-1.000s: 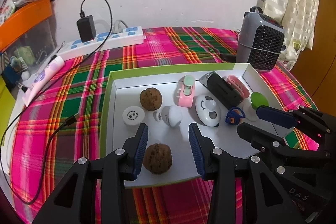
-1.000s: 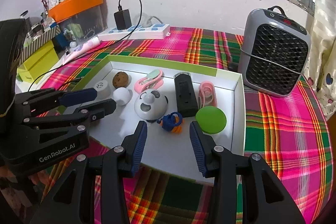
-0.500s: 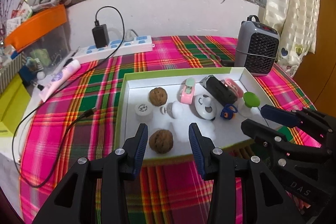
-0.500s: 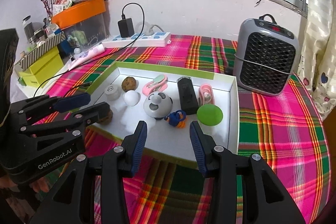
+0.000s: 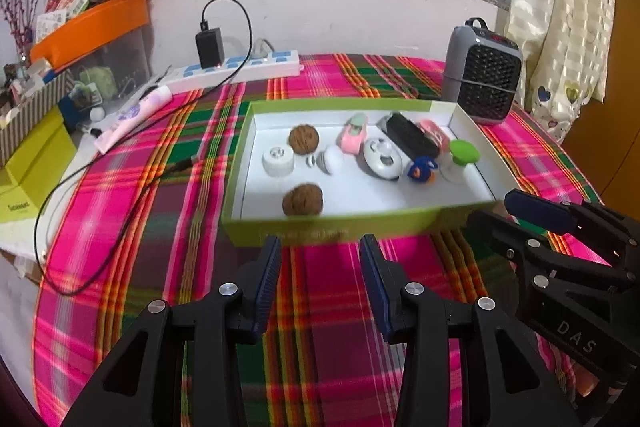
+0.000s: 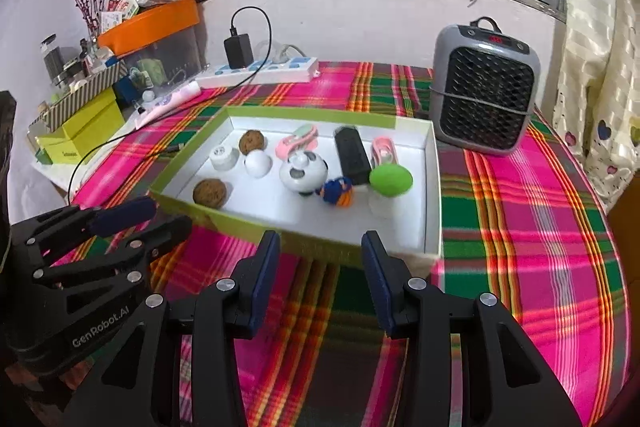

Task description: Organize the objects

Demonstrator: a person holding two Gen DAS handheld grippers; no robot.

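A green-rimmed white box (image 5: 344, 225) (image 6: 296, 227) sits on the plaid cloth. It holds two brown walnuts (image 5: 303, 200) (image 5: 304, 139), a white cap (image 5: 277, 159), a white ball (image 5: 334, 159), a panda toy (image 5: 382, 159), a black block (image 5: 412, 135), a green-topped piece (image 5: 463, 151) and a blue-orange toy (image 5: 420, 171). My left gripper (image 5: 320, 267) is open and empty, in front of the box's near wall. My right gripper (image 6: 320, 263) is open and empty, also in front of the box.
A grey heater (image 6: 484, 87) stands behind the box at right. A power strip with a black charger (image 5: 236, 67) and its cable lie at the back left. Yellow boxes (image 6: 80, 131) and an orange-lidded bin (image 5: 96, 27) crowd the left edge.
Both grippers have pulled back from over the box toward the near side. The front walnut, between the left fingers a second ago, lies in the box clear of them.
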